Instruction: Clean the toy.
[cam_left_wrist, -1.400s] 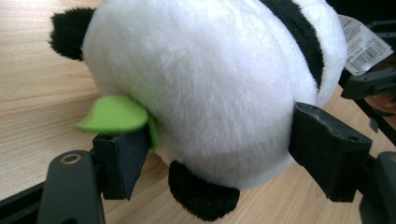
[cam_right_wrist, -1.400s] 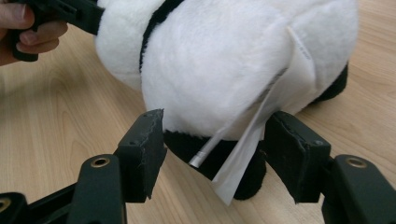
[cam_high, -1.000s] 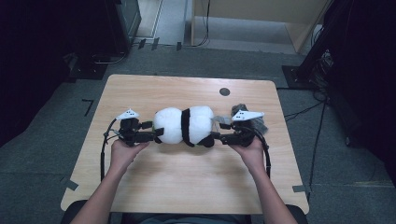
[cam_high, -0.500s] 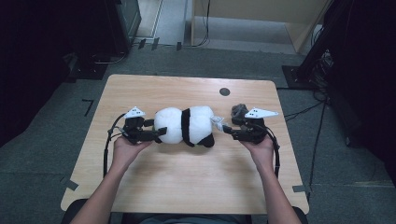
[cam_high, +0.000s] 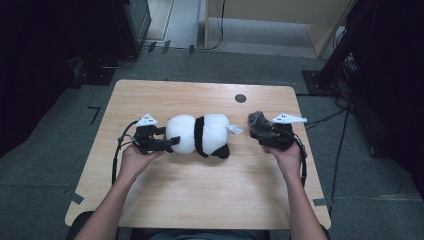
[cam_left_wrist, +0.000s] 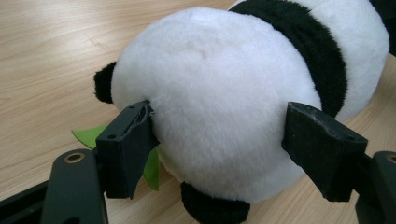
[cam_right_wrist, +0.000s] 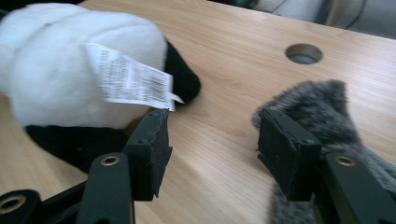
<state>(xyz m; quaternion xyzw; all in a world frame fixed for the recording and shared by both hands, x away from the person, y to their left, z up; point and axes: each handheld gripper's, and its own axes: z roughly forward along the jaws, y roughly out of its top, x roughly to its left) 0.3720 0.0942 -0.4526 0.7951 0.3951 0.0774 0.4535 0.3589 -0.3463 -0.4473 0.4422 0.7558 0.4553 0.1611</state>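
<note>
Pale wood forms the table (cam_high: 200, 200), on which the work of handling a plush panda (cam_high: 197, 134) is laid out from the left edge to the right. Toward the left edge, the left gripper (cam_high: 162, 141) lies level in the person's left hand (cam_high: 134, 157) and clasps the white rounded end of the panda (cam_left_wrist: 210, 107); in the left gripper view both pads press into the fur on opposite flanks, a hold that appears meant to keep the soft body steady on the tabletop. A green felt leaf (cam_left_wrist: 93, 135) shows beneath that end. The toy itself lies on its side near the middle of the table, lengthwise between the two hands, its black band roughly at mid-body and its white sewn-in label (cam_right_wrist: 128, 77) at the end facing the right hand. The right gripper (cam_right_wrist: 212, 140) stands apart from the panda, released and grasping nothing, though its jaws have just been closing with bare wood between them. A grey furry item (cam_right_wrist: 313, 116) lies just beside the right-hand jaw, near the table's right edge. A round cable hole (cam_high: 240, 98) sits near the far edge.
</note>
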